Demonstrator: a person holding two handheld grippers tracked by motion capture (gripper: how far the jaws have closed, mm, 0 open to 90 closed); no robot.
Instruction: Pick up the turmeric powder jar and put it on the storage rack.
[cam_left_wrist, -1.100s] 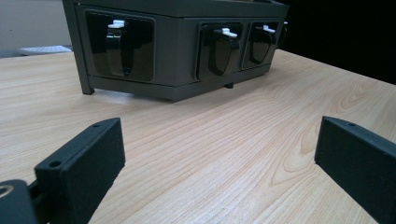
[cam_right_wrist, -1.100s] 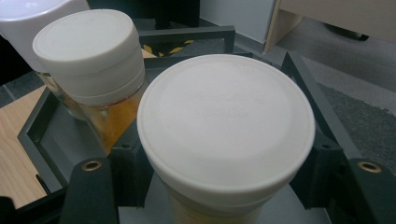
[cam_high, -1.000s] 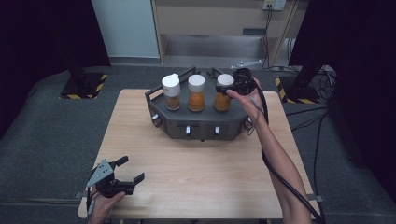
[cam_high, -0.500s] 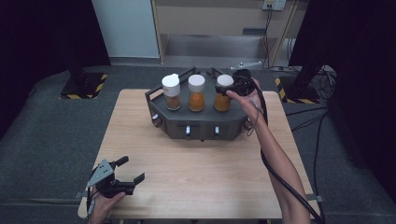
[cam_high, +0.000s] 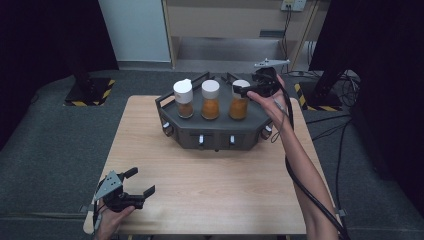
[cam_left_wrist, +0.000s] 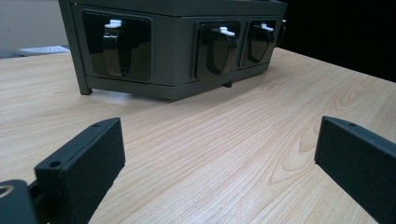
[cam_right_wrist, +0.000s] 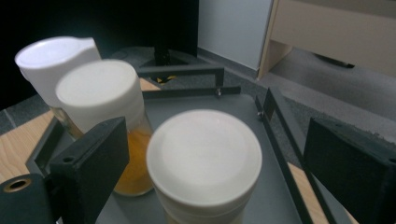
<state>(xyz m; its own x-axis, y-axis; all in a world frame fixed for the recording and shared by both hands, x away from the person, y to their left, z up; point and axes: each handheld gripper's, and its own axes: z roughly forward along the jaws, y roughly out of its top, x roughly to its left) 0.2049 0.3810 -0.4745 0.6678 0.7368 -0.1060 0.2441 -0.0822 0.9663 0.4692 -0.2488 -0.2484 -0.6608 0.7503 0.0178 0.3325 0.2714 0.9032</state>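
Bare pale wooden tabletop (cam_high: 215, 180) lies open between the dark grey angular rack (cam_high: 215, 131) and the near edge. On the rack, three white-capped jars of orange powder (cam_high: 210, 99) stand close together, leaving narrow gaps. Black raised handle bars (cam_right_wrist: 187, 71) fence the rack's far side and ends.

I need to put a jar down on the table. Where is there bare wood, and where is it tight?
The widest bare patch lies between the dark tray and the table's near edge, right of the left gripper. Narrower strips flank the tray. It is crowded on the tray, where three jars stand close and the right gripper straddles the rightmost lid.
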